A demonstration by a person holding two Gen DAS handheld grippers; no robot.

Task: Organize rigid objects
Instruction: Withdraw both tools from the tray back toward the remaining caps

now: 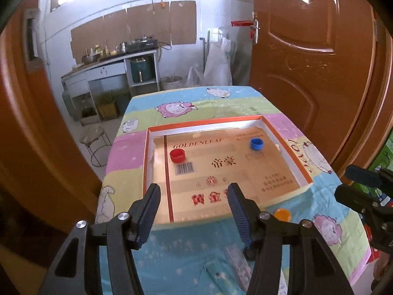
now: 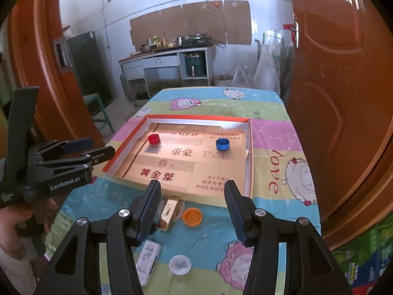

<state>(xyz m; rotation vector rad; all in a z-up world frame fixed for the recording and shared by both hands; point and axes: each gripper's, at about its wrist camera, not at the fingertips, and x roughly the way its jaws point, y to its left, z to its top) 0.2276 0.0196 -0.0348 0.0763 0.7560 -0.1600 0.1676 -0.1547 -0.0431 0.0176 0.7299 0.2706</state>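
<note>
Orange edges run round the big flat cardboard box (image 1: pixel 229 169) in the left wrist view; it lies on the table with the bright sheep cloth (image 1: pixel 137 169); inside it sit a small red plastic cap (image 1: pixel 177 155) at about ten o'clock and a small blue plastic cap (image 1: pixel 256 144) at about two o'clock, well apart; the left gripper (image 1: pixel 194 194) is wide open over the near edge of the box and holds nothing; a round orange plastic cap (image 1: pixel 282 214) lies on the cloth just outside the box, at four o'clock from it; the right gripper (image 1: pixel 363 189) shows at three o'clock.

Brown card lines the box floor in the right wrist view; the right gripper (image 2: pixel 192 193) is wide open and holds nothing; the orange cap (image 2: pixel 192 216) lies between its fingers, on the cloth, near the box edge; a small shiny gold box (image 2: pixel 169 213) lies just beside it at nine o'clock; a flat white printed packet (image 2: pixel 148 260) and a round white lid (image 2: pixel 180 264) lie at six o'clock; the left gripper (image 2: pixel 103 148) at nine o'clock shows a gap between its tips.
</note>
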